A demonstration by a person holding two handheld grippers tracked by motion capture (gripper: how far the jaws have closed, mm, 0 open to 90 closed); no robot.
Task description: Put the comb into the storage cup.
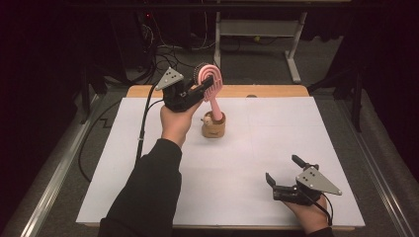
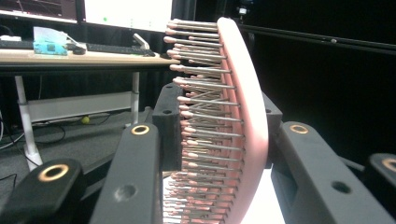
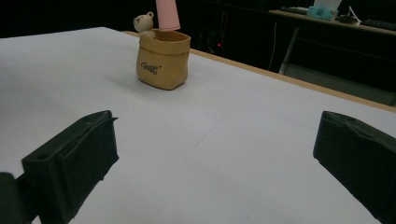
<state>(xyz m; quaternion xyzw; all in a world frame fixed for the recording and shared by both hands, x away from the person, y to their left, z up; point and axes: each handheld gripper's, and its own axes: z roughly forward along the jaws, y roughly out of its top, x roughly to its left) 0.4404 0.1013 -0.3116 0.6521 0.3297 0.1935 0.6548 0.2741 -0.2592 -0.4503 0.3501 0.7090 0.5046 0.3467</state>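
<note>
A pink hairbrush (image 1: 215, 90) stands upright, and its handle (image 3: 167, 14) reaches down into a small brown pot (image 1: 213, 127) with a bear figure (image 3: 144, 23) on its rim. My left gripper (image 1: 203, 85), held above the pot, is shut on the brush's head. In the left gripper view the black jaws press the bristle side and the pink back (image 2: 247, 116). My right gripper (image 1: 282, 168) rests low near the table's front right, open and holding nothing. It points toward the pot (image 3: 163, 60).
A white sheet (image 1: 237, 168) covers the table, and a wooden edge (image 1: 276, 91) shows at the far side. Beyond it are white desk legs (image 1: 295, 54) and floor cables (image 1: 168, 54). A desk (image 2: 70, 58) with a keyboard stands in the background.
</note>
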